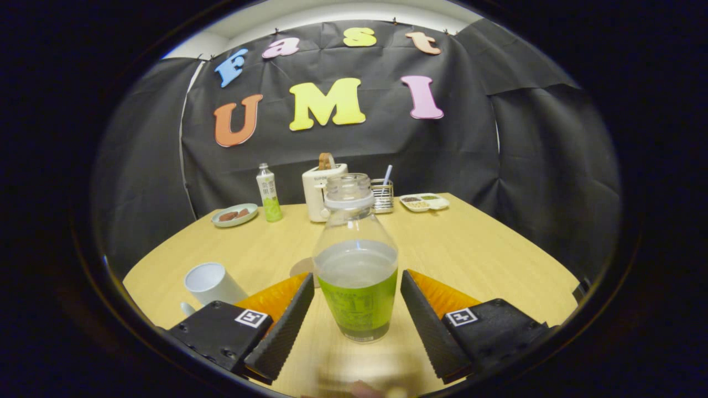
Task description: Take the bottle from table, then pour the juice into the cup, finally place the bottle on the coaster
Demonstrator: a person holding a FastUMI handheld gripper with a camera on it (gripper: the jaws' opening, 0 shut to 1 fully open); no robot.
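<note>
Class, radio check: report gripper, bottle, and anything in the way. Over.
Gripper open, fingers either side of the bottle, not touching. Bottle upright on table, uncapped. Cup left of fingers. Nothing blocking.

clear bottle [357, 260], green label; white cup [212, 283]

The handheld two-finger gripper [357, 318] is level and points forward, low over a surface. Its ribbed fingers [282, 331] are spread wide apart, angled outward, neither one pressing on anything.
</note>
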